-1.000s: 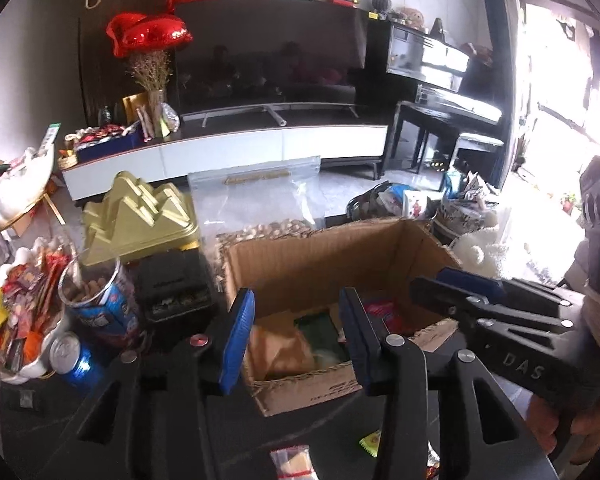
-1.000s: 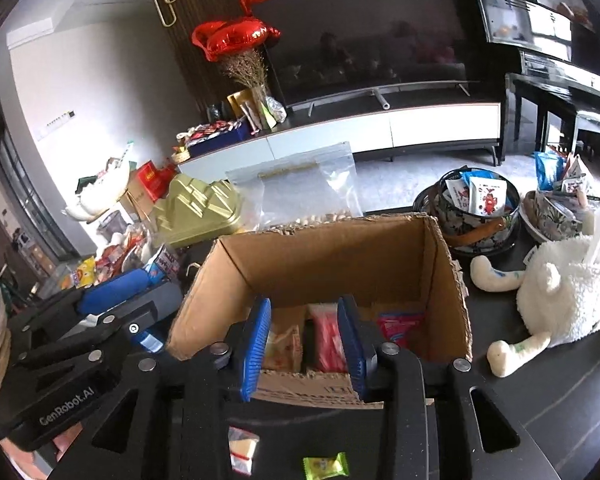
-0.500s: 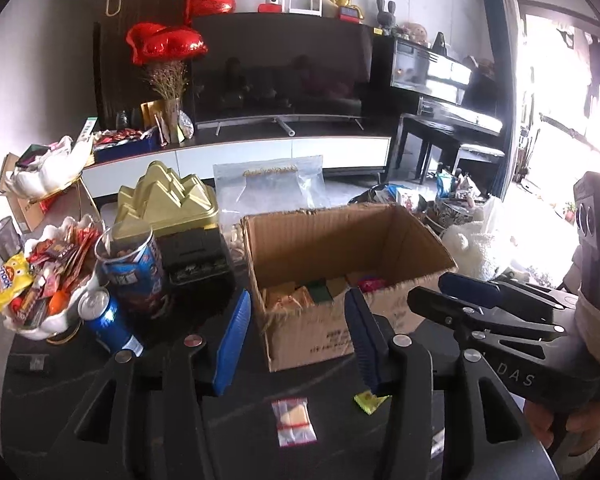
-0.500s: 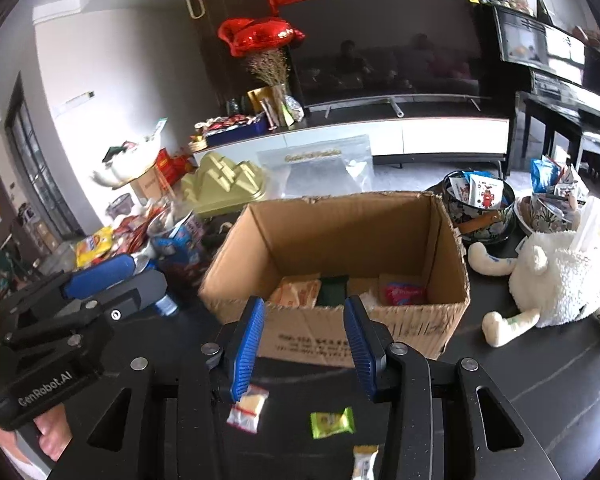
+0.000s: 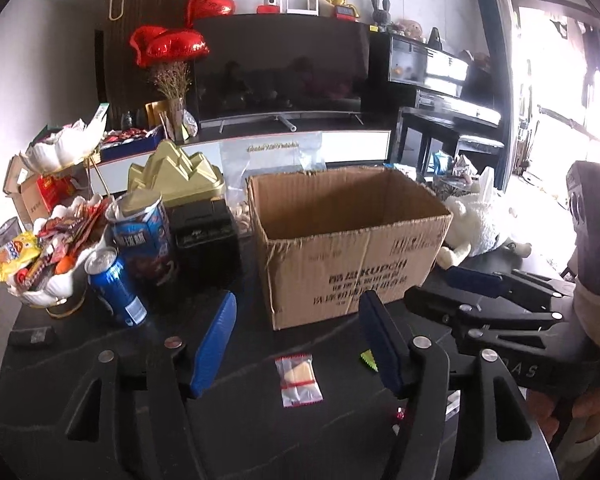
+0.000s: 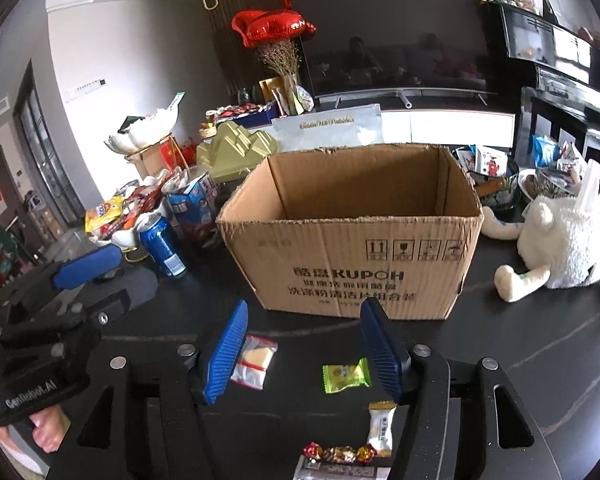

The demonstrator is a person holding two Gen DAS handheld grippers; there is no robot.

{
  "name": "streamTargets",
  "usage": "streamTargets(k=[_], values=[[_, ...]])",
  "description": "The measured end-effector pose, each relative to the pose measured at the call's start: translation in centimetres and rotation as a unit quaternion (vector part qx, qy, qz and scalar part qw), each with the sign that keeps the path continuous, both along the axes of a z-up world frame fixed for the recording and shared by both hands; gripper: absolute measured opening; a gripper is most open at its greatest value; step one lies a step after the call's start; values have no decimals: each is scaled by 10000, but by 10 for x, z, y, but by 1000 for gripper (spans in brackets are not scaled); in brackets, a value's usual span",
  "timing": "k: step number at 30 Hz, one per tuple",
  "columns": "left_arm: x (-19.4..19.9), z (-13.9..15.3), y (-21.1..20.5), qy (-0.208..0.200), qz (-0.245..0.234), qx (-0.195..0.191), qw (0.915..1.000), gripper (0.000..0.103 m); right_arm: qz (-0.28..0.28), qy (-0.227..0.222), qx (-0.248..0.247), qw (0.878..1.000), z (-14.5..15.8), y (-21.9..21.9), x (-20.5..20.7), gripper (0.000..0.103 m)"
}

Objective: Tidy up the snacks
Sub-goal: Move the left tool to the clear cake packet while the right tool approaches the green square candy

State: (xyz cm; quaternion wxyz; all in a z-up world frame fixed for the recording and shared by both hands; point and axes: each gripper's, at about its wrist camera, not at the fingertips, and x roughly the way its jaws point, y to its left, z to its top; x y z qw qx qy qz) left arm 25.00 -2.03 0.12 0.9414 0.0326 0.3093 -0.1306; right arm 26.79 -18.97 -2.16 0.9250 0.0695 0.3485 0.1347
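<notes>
Both grippers, left gripper [image 5: 300, 344] and right gripper [image 6: 304, 352], hover low in frame before the cardboard box [image 6: 356, 236]. Their jaws are opening, nothing held. Wrapped snacks [image 6: 346, 375] dot the dark surface [image 6: 520, 344].

Pale walls with a dark wood panel [image 5: 148, 20] behind red heart balloons [image 5: 168, 44]. Large dark television [image 5: 280, 68] on a low white cabinet [image 5: 356, 146], black piano [image 5: 440, 76] beside it. Bright daylight from a window [image 5: 560, 80] at right.
</notes>
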Motion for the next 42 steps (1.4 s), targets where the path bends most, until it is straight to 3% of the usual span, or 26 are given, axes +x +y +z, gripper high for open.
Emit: streamTargets(k=[7, 18, 29, 42], values=[[0, -29, -2, 152, -45, 85, 9998, 67, -17, 23, -357, 9994, -15, 2, -6, 63], [19, -72, -6, 689, -65, 149, 9975, 68, 54, 746, -282, 9968, -63, -3, 11, 63], [39, -111, -11, 1208, -65, 317, 9922, 68, 27, 1146, -408, 9926, -101, -6, 27, 63], [56, -143, -11, 1575, -82, 239, 9872, 64, 222, 1325, -531, 9895, -119, 7, 35, 63]])
